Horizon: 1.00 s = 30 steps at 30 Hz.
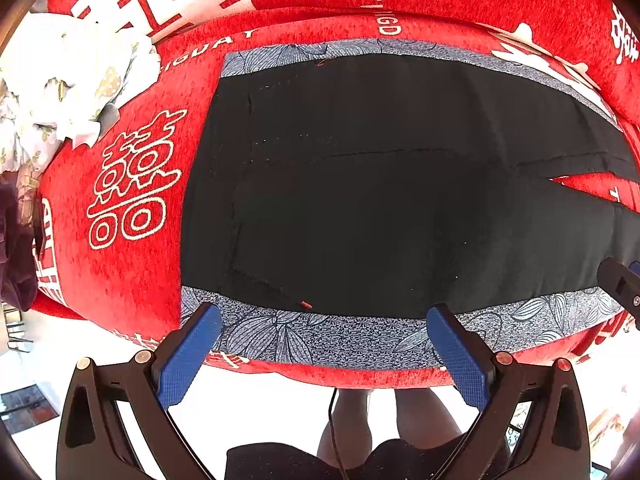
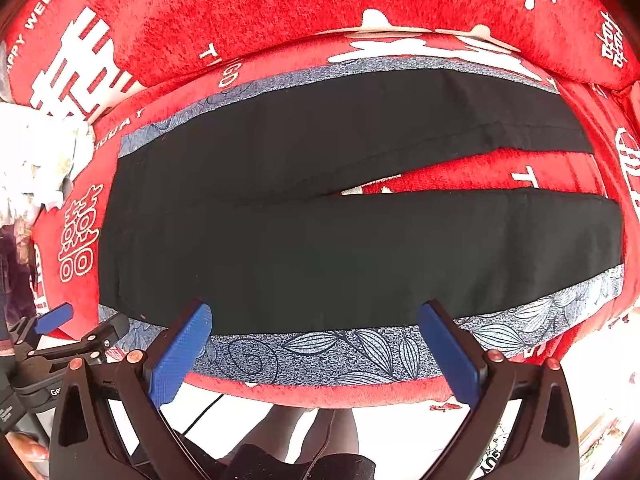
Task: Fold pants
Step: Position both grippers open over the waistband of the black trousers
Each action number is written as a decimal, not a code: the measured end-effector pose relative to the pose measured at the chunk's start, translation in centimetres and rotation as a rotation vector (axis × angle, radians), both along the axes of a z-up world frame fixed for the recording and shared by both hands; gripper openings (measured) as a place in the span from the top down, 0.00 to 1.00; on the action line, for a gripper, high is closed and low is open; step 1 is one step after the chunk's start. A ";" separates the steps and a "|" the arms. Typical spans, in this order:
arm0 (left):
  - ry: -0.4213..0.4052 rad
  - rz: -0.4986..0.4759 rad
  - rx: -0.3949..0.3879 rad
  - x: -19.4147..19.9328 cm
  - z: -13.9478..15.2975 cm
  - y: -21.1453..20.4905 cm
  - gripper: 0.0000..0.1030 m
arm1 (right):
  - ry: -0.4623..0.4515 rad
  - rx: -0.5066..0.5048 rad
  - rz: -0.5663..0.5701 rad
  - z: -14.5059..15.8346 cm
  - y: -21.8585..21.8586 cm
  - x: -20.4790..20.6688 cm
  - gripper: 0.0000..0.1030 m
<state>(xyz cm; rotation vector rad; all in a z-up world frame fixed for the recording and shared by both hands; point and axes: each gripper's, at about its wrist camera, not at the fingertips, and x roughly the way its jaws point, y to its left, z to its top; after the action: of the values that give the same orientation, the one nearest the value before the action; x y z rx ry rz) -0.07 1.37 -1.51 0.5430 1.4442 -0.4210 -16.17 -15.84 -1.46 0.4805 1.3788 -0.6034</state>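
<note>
Black pants [image 2: 320, 240] lie flat on a red cover [image 2: 280, 12], waist to the left and legs running right, slightly parted. Both grippers hang over the near patterned side stripe [image 2: 340, 352], fingers spread wide and holding nothing: the left gripper [image 1: 324, 344] near the waist end, the right gripper [image 2: 316, 344] further along the near leg. The likely first fold brings the near leg over the far one; each gripper should pinch the full edge thickness and lift evenly so the seams line up.
</note>
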 end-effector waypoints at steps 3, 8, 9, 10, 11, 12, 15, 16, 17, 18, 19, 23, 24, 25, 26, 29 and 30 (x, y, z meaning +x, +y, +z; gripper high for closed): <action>-0.014 0.000 -0.009 0.1 -0.1 0.3 0.00 | 0.001 -0.001 0.000 0.0 0.0 0.2 0.00; -0.031 -0.001 -0.027 0.2 -0.2 0.6 0.00 | 0.002 0.002 -0.001 0.0 0.0 0.3 0.00; -0.030 0.000 -0.028 0.2 -0.2 0.6 0.00 | 0.002 0.003 -0.001 0.0 0.1 0.3 0.00; -0.012 0.001 -0.021 0.3 -0.2 0.8 0.00 | 0.001 0.007 -0.001 -0.1 0.2 0.5 0.00; -0.012 0.001 -0.022 0.3 -0.2 1.0 0.00 | 0.001 0.007 -0.001 -0.1 0.2 0.5 0.00; -0.005 0.001 -0.027 0.4 -0.2 1.0 0.00 | 0.000 0.009 0.000 -0.1 0.2 0.6 0.00; 0.000 -0.001 -0.035 0.5 -0.3 1.0 0.00 | -0.002 0.013 0.001 -0.3 0.3 0.7 0.00; -0.002 -0.001 -0.036 0.6 -0.3 1.2 0.00 | -0.002 0.014 0.001 -0.3 0.2 0.7 0.00; -0.014 -0.001 -0.037 0.7 -0.4 1.1 0.00 | -0.003 0.018 -0.002 -0.4 0.3 0.8 0.00; -0.019 -0.001 -0.034 0.8 -0.4 1.2 0.00 | -0.003 0.018 -0.002 -0.4 0.3 0.8 0.00; -0.020 -0.001 -0.033 0.8 -0.5 1.3 0.00 | -0.003 0.020 -0.004 -0.5 0.2 0.8 0.00; -0.026 0.002 -0.021 0.8 -0.7 1.2 0.00 | -0.003 0.022 -0.007 -0.6 0.2 0.7 0.00; -0.004 0.004 -0.032 0.7 -0.8 1.0 0.00 | -0.002 0.024 -0.008 -0.6 0.2 0.7 0.00; -0.002 0.004 -0.031 0.7 -0.8 1.0 0.00 | -0.001 0.026 -0.009 -0.7 0.2 0.6 0.00; -0.001 0.005 -0.031 0.7 -0.9 1.0 0.00 | -0.002 0.028 -0.010 -0.7 0.2 0.6 0.00; 0.003 0.006 -0.032 0.7 -1.0 1.0 0.00 | -0.005 0.033 -0.014 -0.8 0.2 0.5 0.00; 0.007 0.007 -0.035 0.6 -1.0 1.0 0.00 | -0.007 0.035 -0.015 -0.8 0.2 0.5 0.00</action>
<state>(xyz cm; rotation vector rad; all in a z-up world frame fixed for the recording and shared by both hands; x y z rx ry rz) 0.55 2.33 -2.51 0.5088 1.4427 -0.4426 -15.66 -15.67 -2.26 0.5212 1.3820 -0.5903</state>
